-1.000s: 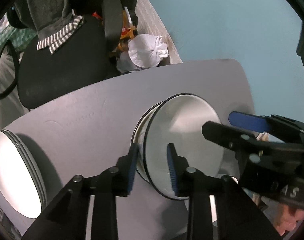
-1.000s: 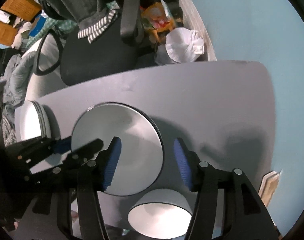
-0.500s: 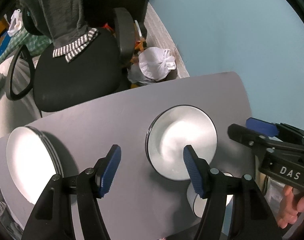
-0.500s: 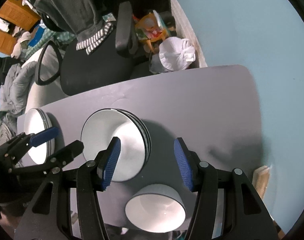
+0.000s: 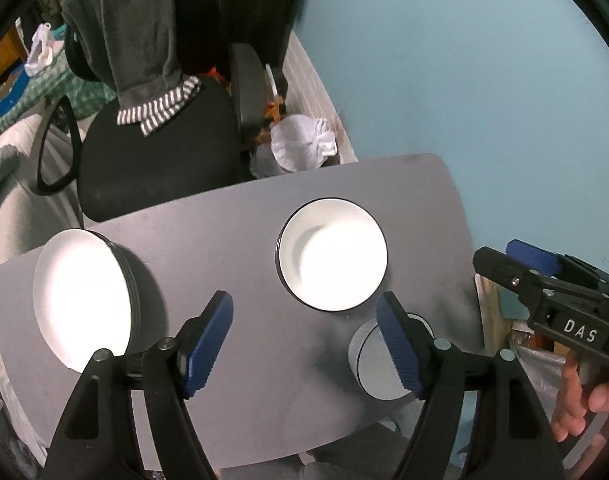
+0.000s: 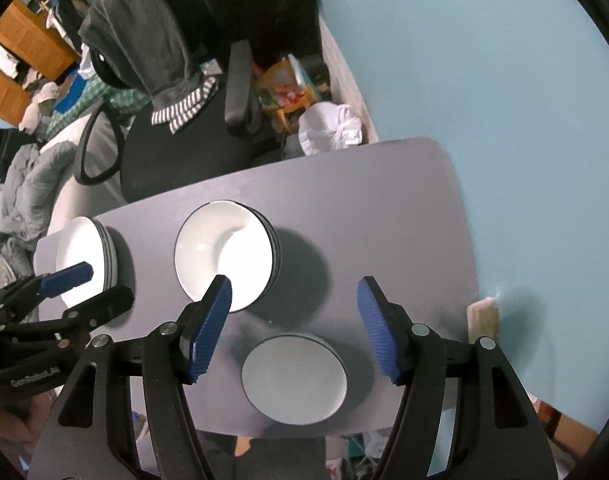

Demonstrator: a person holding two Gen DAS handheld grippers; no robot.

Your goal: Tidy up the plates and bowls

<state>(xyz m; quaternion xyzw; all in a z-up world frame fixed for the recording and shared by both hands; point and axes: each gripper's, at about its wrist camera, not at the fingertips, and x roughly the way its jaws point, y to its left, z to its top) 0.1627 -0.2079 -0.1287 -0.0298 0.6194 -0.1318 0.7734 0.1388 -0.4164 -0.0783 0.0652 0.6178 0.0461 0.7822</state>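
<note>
Overhead, both tools hang above the grey desk [image 6: 384,208]. Left hand-held gripper [image 5: 304,340]: jaws opening, nothing between them. Right hand-held gripper [image 6: 294,328]: jaws opening, also empty. Stack of plates [image 5: 84,296] sits at left of frame; stack of bowls [image 5: 332,254] centre; a lone bowl [image 6: 294,378] lower centre, probably the next one to join its stack.

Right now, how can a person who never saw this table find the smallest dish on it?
Start at the grey table. Two white stacks of plates sit on its far half. The small bowl sits alone near the front edge, nearest the camera; it is the smallest dish and looks greyer than both stacks.
</note>
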